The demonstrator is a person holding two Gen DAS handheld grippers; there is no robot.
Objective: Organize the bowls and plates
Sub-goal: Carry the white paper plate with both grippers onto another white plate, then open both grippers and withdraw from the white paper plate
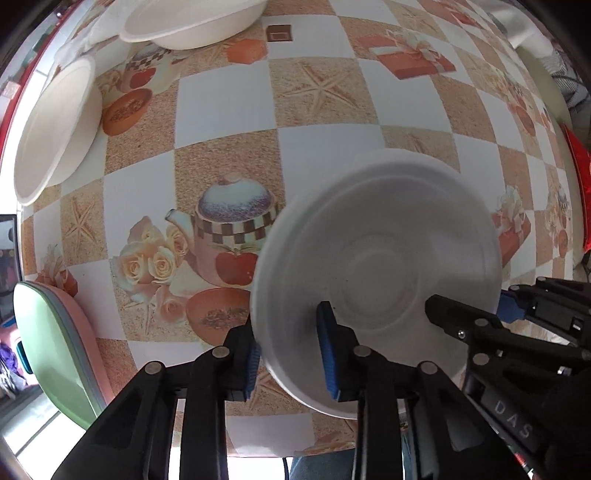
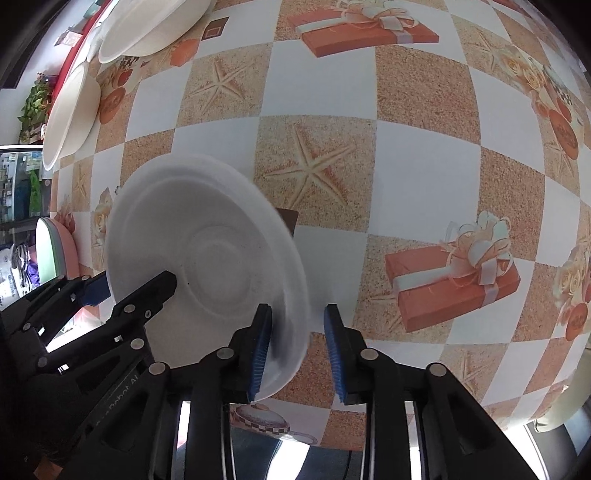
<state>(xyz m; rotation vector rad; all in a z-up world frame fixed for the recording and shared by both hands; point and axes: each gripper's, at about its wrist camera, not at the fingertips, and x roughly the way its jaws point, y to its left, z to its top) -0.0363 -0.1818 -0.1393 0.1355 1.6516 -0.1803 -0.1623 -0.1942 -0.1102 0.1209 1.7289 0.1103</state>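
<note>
Left gripper [image 1: 291,363] astride bowl [image 1: 376,266] rim; teapot print [image 1: 229,236]

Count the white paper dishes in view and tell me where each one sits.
3. One plate near the table's front edge, between both tongs; one bowl at the far left edge; another bowl at the far back. More may lie outside the frame.

Matt white foam plate [image 1: 376,266]; glossy printed tablecloth [image 1: 229,110].
</note>
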